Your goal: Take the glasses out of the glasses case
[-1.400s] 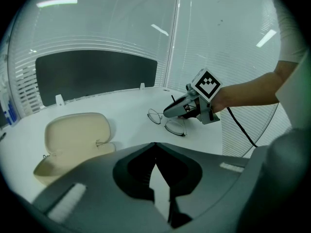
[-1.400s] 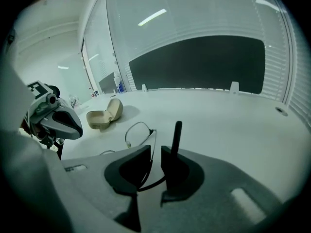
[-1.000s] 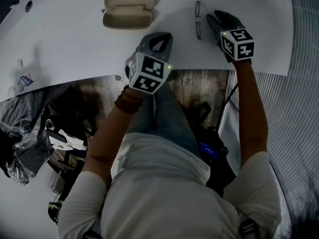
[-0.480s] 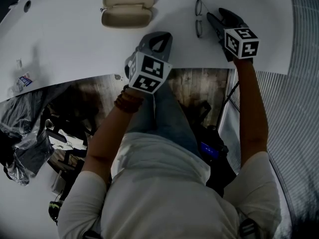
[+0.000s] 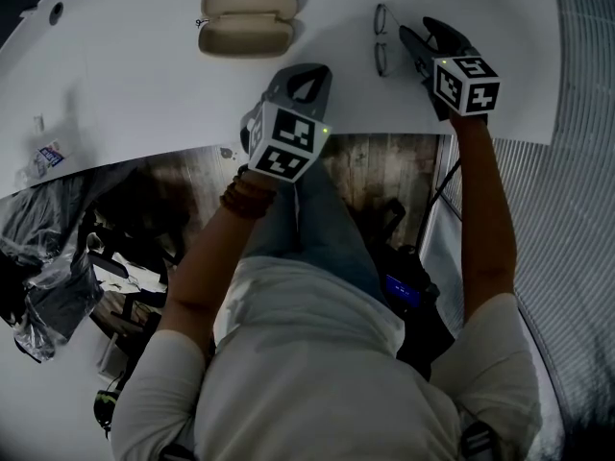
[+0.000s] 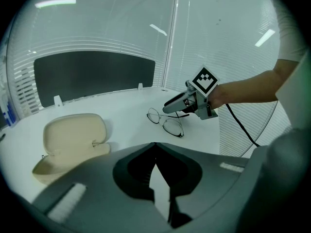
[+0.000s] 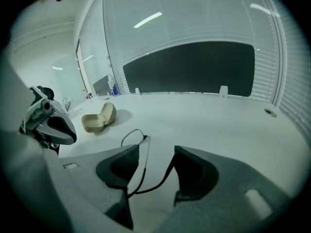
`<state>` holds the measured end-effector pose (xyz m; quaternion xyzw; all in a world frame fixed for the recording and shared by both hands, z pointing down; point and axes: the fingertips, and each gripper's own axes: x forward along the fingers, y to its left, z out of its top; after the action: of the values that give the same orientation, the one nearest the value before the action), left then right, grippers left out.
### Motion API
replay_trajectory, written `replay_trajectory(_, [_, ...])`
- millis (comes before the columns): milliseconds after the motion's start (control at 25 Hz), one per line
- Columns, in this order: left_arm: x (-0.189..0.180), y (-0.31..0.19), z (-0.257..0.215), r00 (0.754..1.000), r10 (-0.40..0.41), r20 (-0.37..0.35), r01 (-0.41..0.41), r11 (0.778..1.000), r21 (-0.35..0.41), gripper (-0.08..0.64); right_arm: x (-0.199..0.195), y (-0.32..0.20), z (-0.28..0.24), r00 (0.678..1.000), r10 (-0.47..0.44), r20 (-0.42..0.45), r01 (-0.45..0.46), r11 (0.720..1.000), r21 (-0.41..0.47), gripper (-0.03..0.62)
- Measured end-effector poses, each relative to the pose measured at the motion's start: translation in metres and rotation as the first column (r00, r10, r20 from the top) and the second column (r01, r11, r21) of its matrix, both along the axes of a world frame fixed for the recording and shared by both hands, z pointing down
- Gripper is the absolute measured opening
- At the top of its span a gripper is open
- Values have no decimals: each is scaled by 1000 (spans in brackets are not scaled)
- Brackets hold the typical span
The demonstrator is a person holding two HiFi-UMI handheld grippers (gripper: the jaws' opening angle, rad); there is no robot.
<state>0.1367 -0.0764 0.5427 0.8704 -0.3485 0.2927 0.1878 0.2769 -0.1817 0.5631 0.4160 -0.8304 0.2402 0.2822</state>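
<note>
The beige glasses case (image 5: 246,19) lies open and empty on the white table (image 5: 144,84), also in the left gripper view (image 6: 73,140) and the right gripper view (image 7: 99,118). The thin-rimmed glasses (image 5: 382,38) lie on the table to its right, lenses away from the hand (image 6: 167,122). My right gripper (image 5: 418,32) stands open right beside them, and their folded temples (image 7: 138,144) run between its jaws without being pressed. My left gripper (image 5: 306,70) hovers at the table's front edge, shut and empty.
A small printed wrapper (image 5: 43,152) lies at the table's left edge. A dark panel (image 6: 92,74) stands along the far side of the table. Bags and clutter (image 5: 58,257) sit on the floor under the curved front edge.
The right gripper's jaws have spread apart beside the glasses and the hand has shifted slightly. The glasses stay on the table. The left gripper and the case have not moved.
</note>
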Motion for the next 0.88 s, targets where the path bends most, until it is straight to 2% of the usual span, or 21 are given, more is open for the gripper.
replay_trajectory(200, [-2,0,-3,1000,-4,5,4,1000,-2,3,8,2,5,999,2,-50,-1,1000,5,218])
replay_trajectory(360, [-3,2,-2,1000,0,1,0,1000,4,3,9,3,1,1000,22,-21,-21,1000,8,222])
replay_trajectory(600, [-3,1,-5,1000,4,7,-4,1000,-3,3,18,0,-1,997,68,22,-68,998,0,268])
replay_trajectory(880, [-4,2,-13,1000,12,15,-13,1000,6,3,27,0,-10,993,106,52,-107,994,9,293])
